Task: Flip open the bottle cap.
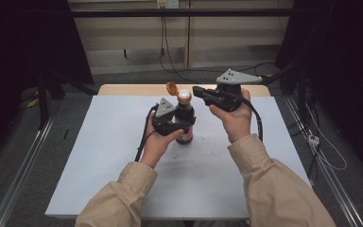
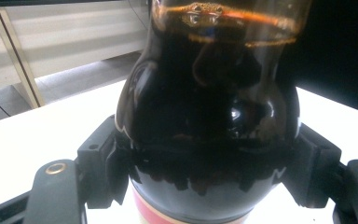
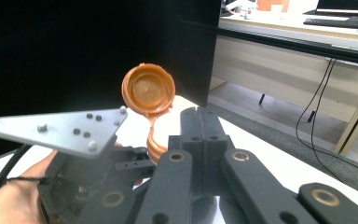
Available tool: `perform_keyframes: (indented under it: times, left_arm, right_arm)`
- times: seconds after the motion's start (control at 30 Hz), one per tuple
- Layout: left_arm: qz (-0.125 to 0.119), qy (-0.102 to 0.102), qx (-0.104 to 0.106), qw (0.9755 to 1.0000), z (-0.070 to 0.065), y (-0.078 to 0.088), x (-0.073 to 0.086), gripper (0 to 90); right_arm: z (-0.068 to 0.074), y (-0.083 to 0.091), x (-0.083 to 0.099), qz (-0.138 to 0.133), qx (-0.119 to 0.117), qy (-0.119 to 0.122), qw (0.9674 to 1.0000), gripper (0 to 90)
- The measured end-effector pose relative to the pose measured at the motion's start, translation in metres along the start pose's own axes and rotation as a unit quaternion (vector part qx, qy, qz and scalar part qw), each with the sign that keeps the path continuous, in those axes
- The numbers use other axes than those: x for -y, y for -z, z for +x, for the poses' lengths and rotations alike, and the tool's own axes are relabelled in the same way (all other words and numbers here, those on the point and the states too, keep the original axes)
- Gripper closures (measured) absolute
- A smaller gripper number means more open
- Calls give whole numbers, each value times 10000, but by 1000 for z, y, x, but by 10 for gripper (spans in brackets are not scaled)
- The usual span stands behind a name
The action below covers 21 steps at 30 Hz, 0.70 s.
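- Beige sleeves come in from the bottom of the high view, one on each forearm, and each hand holds a black gripper over the table, whose top is pale grey-white.
- The left gripper is in the person's left hand, near the middle of the table, and its jaws are clamped around the bottle low on its rounded body.
- In the left gripper view, the two black pads press on either side of the bottle, with a red and white label band just below them; no gap is visible between pads and glass.
- The bottle stands upright on the table, a little behind its centre, and is filled with a dark brown liquid whose surface line shows near the shoulder in the left gripper view.
- The bottle's orange flip cap is swung open and tilts back to the left of the pale spout, still attached at the neck.
- The right gripper is held in the right hand to the right of the bottle, raised to about the height of the neck, its tips pointing left toward the spout and close to it.
- In the right gripper view, its jaws are pressed together with nothing between them, and the open cap shows just beyond the left gripper's grey plate.
- Farther back, a strip of bare wood edges the table, and cables hang down a pale wall to the floor.
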<state>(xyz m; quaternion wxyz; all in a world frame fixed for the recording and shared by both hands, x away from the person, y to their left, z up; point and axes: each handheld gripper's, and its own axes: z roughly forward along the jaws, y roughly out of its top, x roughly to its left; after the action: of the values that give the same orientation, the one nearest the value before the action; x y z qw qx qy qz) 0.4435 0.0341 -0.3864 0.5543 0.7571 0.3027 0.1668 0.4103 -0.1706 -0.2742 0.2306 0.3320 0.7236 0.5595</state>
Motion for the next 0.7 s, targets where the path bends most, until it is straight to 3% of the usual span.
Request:
perform_keyframes:
  times: [0.2, 0.27, 0.43, 0.7]
  left_arm:
    - [-22, 26, 21, 10000, 2, 0, 0, 255]
    - [-32, 58, 15, 10000, 2, 0, 1, 253]
    - [-13, -8, -15, 10000, 3, 0, 0, 250]
    - [26, -14, 54, 10000, 3, 2, 0, 229]
  right_arm:
    - [-2, 1, 8, -36, 1, 29, 10000, 900]
    - [-4, 2, 11, -80, -52, -89, 9999, 900]
    - [-7, 3, 19, -35, 17, -116, 9999, 900]
    - [-8, 3, 28, -63, -79, -276, 9996, 887]
